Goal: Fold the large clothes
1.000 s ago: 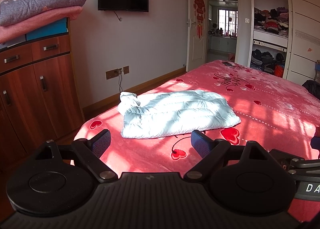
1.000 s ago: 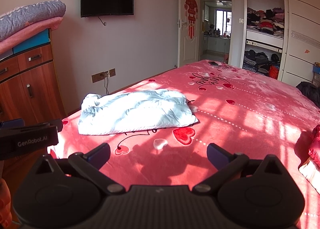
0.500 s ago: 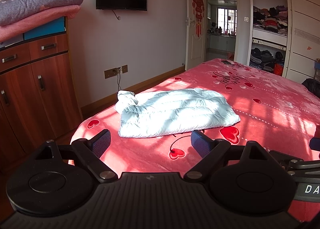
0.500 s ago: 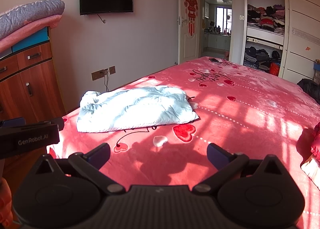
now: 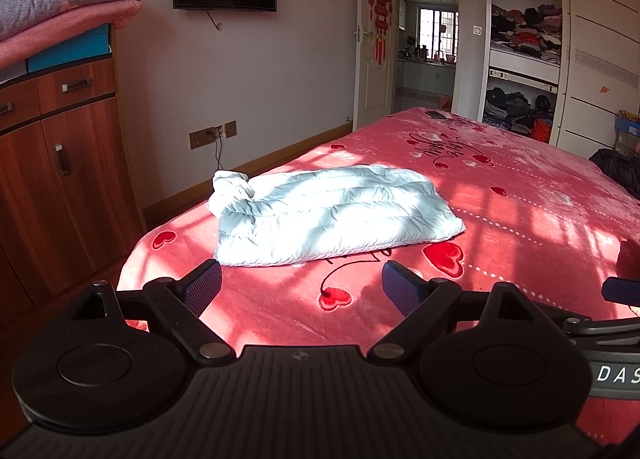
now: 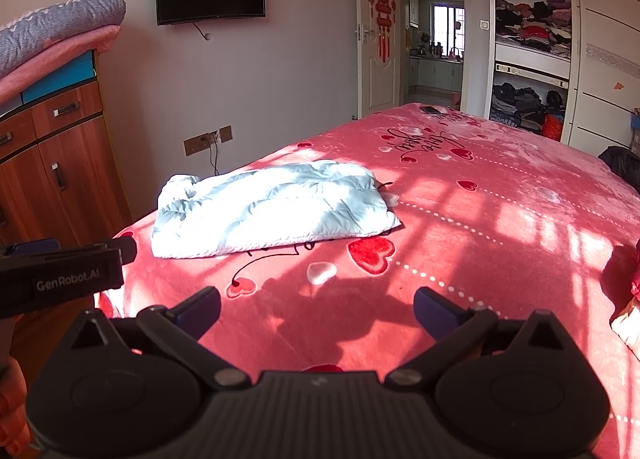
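Pale-blue puffer jacket (image 5: 332, 215) lies folded on red heart blanket (image 5: 520, 219), at 12 o'clock from left gripper (image 5: 302, 287), 11 o'clock from right gripper (image 6: 316, 305). Both tongs spread wide, empty, well short of it. Looks like approach stage. Best move: take the near hem at its two corners, one per gripper, pinch through all layers, lift evenly so padding doesn't slide.
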Available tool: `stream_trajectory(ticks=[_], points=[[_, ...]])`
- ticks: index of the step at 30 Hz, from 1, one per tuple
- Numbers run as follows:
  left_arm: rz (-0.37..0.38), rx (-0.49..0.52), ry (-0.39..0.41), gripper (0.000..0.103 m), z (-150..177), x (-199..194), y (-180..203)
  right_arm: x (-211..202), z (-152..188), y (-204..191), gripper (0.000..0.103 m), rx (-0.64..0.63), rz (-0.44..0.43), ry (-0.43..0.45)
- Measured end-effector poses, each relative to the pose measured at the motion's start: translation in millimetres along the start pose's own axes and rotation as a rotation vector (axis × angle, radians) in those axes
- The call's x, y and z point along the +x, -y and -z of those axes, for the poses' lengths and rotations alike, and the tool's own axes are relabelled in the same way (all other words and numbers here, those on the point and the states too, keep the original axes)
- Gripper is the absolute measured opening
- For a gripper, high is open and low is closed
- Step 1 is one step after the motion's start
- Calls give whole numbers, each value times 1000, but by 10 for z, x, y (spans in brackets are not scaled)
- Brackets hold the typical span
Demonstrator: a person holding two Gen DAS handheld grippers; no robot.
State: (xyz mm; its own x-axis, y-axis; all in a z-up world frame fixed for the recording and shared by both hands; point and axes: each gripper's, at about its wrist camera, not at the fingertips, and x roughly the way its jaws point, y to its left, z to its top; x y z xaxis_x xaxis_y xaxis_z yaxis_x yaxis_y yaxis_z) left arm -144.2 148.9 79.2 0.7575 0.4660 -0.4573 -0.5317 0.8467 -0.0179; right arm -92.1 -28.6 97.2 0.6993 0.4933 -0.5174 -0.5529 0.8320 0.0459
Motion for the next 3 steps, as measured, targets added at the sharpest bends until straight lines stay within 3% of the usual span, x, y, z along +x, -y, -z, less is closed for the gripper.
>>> stream_trajectory(ticks=[3], points=[[20, 16, -14, 103, -6, 40, 80, 45, 13, 89, 102, 21, 8, -3]])
